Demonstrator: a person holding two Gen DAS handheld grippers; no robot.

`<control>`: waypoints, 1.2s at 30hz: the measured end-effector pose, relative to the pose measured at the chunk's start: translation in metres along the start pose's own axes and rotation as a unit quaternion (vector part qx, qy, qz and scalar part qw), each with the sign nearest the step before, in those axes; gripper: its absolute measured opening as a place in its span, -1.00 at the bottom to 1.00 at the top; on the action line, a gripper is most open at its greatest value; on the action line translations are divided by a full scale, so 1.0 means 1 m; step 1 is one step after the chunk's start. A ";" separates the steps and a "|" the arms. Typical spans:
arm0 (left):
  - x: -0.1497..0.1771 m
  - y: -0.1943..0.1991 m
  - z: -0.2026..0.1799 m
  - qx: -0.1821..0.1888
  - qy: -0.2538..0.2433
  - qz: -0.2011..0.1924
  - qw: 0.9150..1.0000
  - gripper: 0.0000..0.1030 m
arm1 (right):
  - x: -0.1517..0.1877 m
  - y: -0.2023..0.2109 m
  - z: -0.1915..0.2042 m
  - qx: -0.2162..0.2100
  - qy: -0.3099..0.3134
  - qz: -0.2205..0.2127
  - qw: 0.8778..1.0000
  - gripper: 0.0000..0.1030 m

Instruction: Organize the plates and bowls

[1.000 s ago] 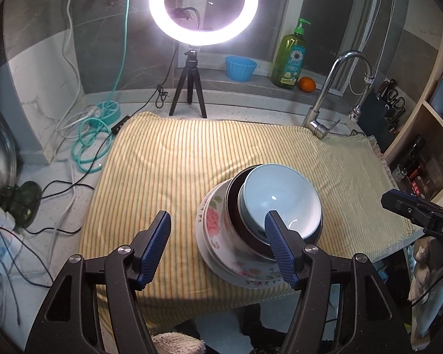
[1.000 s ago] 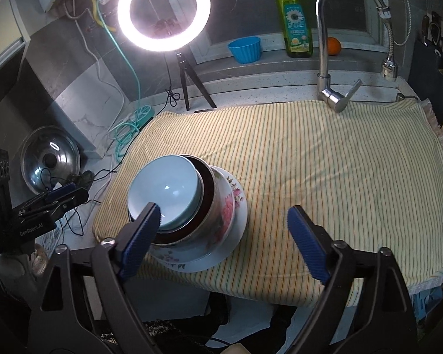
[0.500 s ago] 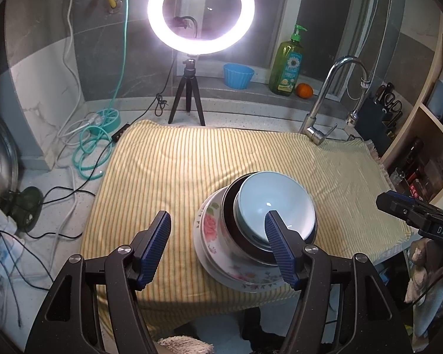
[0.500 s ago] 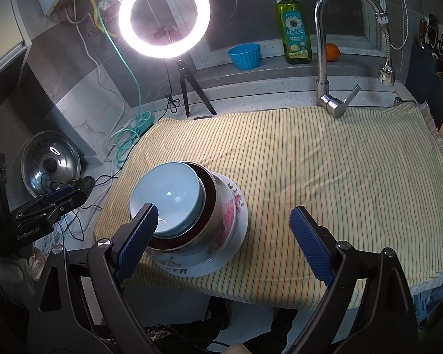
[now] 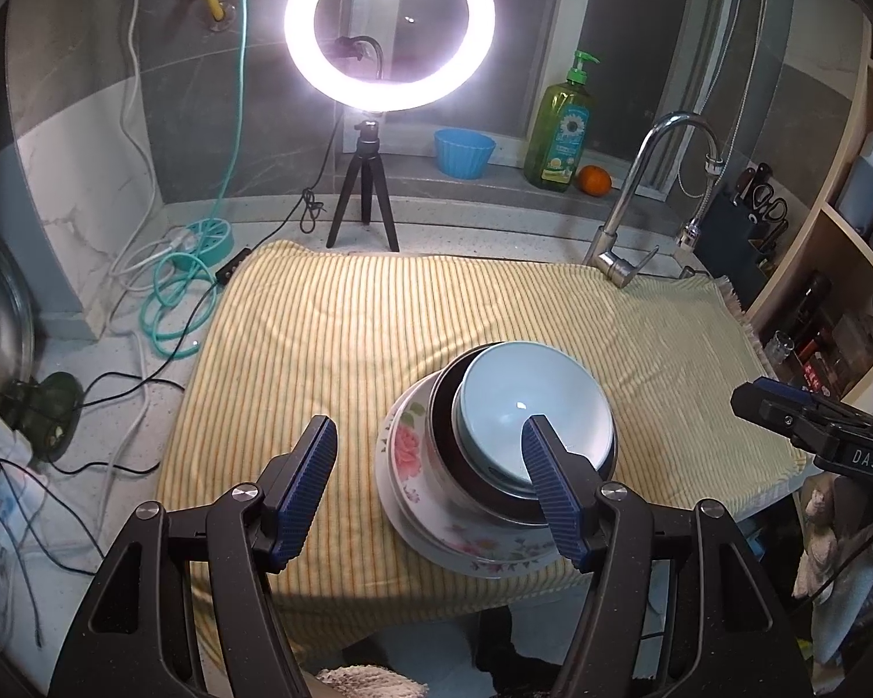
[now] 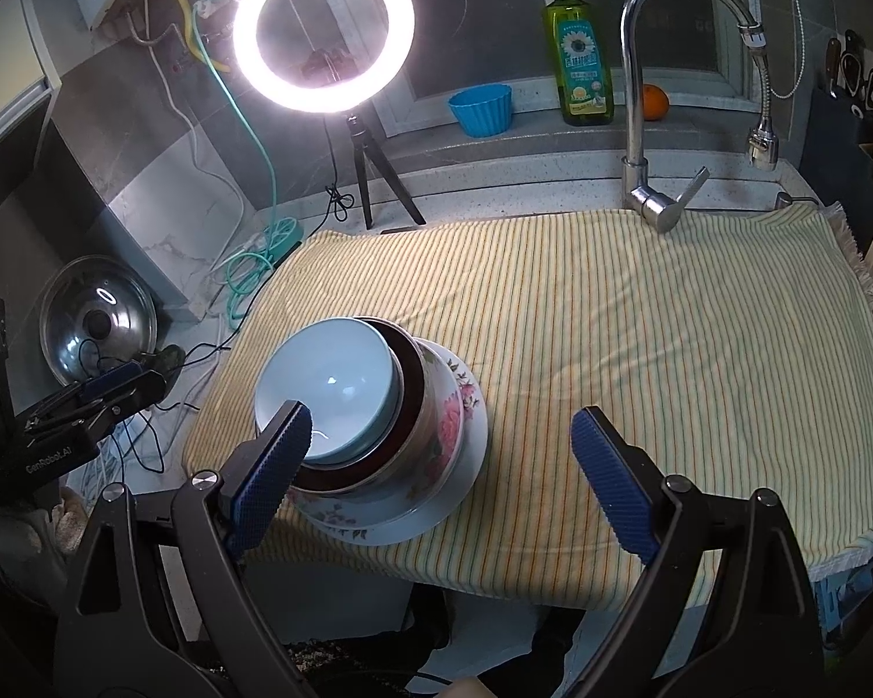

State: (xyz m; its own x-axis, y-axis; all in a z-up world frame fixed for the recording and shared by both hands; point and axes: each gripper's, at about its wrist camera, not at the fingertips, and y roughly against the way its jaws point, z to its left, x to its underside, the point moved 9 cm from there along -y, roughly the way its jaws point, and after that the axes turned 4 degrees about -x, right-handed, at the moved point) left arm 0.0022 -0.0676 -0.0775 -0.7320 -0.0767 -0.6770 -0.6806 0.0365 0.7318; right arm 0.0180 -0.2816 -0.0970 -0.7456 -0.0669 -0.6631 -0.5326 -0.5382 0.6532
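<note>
- A pale blue bowl [image 5: 532, 410] sits nested in a dark brown bowl [image 6: 408, 375], inside a rose-patterned bowl [image 5: 410, 453], on a floral white plate [image 6: 462, 483].
- This stack stands near the front edge of the yellow striped towel [image 6: 640, 337].
- The left gripper [image 5: 428, 485] is spread wide, gripping nothing.
- The right gripper [image 6: 439, 465] is likewise spread, empty.
- A ring light [image 5: 389, 23], blue cup [image 6: 481, 109], dish soap bottle [image 6: 579, 58], orange [image 5: 595, 180] and faucet [image 6: 649, 99] stand beyond.

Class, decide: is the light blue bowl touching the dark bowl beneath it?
Touching. The right wrist view shows the light blue bowl nested inside the dark bowl.
</note>
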 end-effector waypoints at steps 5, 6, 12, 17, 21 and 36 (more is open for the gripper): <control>0.000 0.000 -0.001 0.000 -0.001 0.001 1.000 0.27 | -0.001 -0.001 0.000 0.000 0.000 0.001 1.000 0.81; 0.000 0.000 0.000 0.000 0.000 0.000 1.000 0.27 | 0.000 -0.001 -0.001 0.001 0.000 0.002 1.000 0.81; -0.002 0.000 -0.001 0.000 -0.002 -0.001 1.000 0.27 | 0.000 -0.001 0.000 0.002 0.000 0.002 1.000 0.81; -0.003 -0.002 -0.001 -0.001 -0.002 -0.001 1.000 0.28 | 0.001 -0.001 -0.001 0.002 0.001 0.002 1.000 0.81; -0.004 -0.002 -0.001 -0.002 -0.002 -0.001 1.000 0.27 | 0.002 -0.002 -0.002 0.002 -0.001 0.005 1.000 0.81; -0.004 -0.004 0.003 -0.005 -0.001 -0.001 1.000 0.27 | 0.002 -0.006 -0.002 0.002 -0.004 0.010 1.000 0.81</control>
State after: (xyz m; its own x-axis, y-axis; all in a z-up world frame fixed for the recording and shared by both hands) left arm 0.0077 -0.0648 -0.0784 -0.7301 -0.0752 -0.6792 -0.6824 0.0271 0.7305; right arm 0.0209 -0.2799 -0.1028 -0.7596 -0.0702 -0.6466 -0.5193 -0.5332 0.6679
